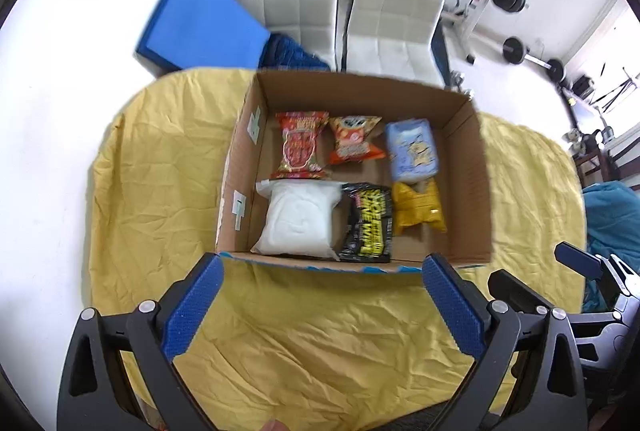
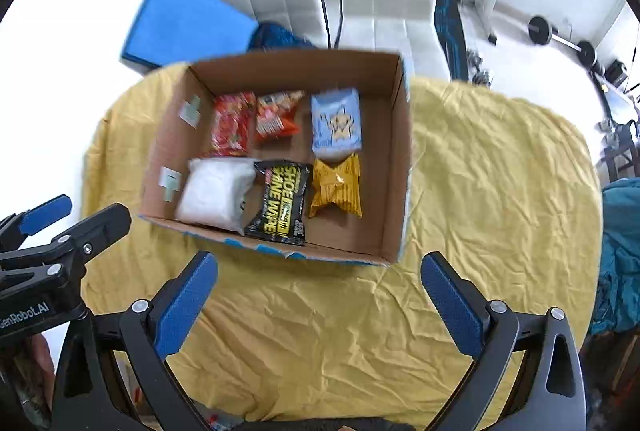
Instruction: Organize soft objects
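- I am looking at six soft packs lying in two rows on the floor of the cardboard box (image 1: 468, 167): the red snack bag (image 1: 299, 145), the orange snack bag (image 1: 352, 143) and the pale blue pack (image 1: 412, 150) along the far row, with the white pouch (image 1: 298, 217), the black shoe-wipe pack (image 1: 367, 223) and the yellow pack (image 1: 418, 207) along the near row.
- I am judging the packing as done or nearly so, since I am seeing no loose pack on the yellow cloth (image 1: 320, 343) around the box.
- I am holding the left gripper (image 1: 322, 305) over the cloth just short of the box's near wall, its jaws spread wide with nothing between them.
- I am holding the right gripper (image 2: 320, 303) likewise over the cloth, its jaws wide apart and empty, close beside the left one.
- To finish well, I am planning to keep both sets of blue pads clear of the near wall so the box is not nudged.
- I am also minding the red bag, which appears to overlap the white pouch's far edge; pressing there could crush it.
- Beyond the table, two white chairs (image 1: 340, 3) and a blue mat (image 1: 200, 19) are standing well apart from my work.
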A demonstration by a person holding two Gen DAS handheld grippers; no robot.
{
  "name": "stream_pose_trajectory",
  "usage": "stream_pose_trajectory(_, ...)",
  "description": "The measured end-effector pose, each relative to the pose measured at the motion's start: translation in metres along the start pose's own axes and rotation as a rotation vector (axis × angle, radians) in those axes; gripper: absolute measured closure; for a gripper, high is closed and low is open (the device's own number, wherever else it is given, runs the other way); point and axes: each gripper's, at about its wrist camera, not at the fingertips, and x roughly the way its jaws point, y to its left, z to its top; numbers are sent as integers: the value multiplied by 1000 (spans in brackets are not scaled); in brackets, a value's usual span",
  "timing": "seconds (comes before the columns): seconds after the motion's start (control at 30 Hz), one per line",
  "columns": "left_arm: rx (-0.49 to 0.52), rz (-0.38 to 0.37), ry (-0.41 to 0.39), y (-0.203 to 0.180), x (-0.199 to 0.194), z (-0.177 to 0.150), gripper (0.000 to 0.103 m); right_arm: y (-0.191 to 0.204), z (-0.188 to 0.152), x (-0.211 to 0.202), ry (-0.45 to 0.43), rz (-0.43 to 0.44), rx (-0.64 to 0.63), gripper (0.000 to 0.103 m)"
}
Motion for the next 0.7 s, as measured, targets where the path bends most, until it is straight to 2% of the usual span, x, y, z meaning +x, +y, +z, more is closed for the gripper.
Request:
stream_pose_trajectory(0.3, -10, 23, -152, -3, -90, -20, 1, -5, -29, -100, -141, 32, -3, 0)
stream_pose_trajectory(0.5, -1, 54, -201, -11, -125, -45, 1, -12, -53, -153, -207, 34, 0, 0)
stream_pose_trajectory(0.7, 4, 42, -224, -16, -146, -61, 1, -18, -66, -181, -254, 13, 17, 0)
